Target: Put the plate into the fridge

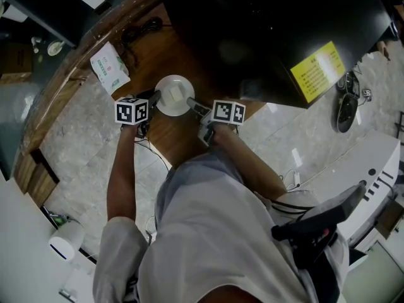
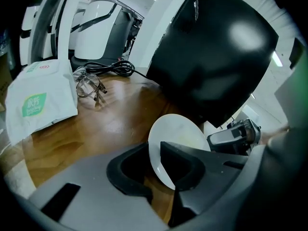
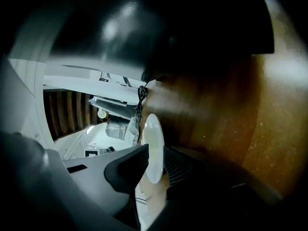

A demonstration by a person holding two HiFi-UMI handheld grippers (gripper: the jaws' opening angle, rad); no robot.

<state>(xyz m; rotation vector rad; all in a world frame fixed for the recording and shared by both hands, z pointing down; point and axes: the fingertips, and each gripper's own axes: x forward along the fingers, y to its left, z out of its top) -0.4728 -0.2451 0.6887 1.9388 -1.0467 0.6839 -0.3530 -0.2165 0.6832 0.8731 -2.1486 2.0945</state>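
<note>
Wooden counter (image 1: pixel 173 137): curved outer edge, grain visible. A white packet (image 1: pixel 110 67) with a green logo lies flat near the left edge. A coiled black cable (image 1: pixel 142 29) lies on the wood beyond the packet. Clear-framed spectacles (image 2: pixel 89 86) rest just beside the packet, near the cable. Pale stone floor (image 1: pixel 76 150) shows below the counter. A white cylindrical unit (image 1: pixel 65 240) sits at lower left.

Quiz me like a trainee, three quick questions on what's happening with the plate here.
1. True or false: only one gripper holds the plate.
2. What else lies on the table? A packet, B cup, C book.
3. Fill in: both grippers clamp the plate by its ____.
Key: 1 false, the left gripper and right gripper both grip it. 2 A, the white packet. 3 rim.
</note>
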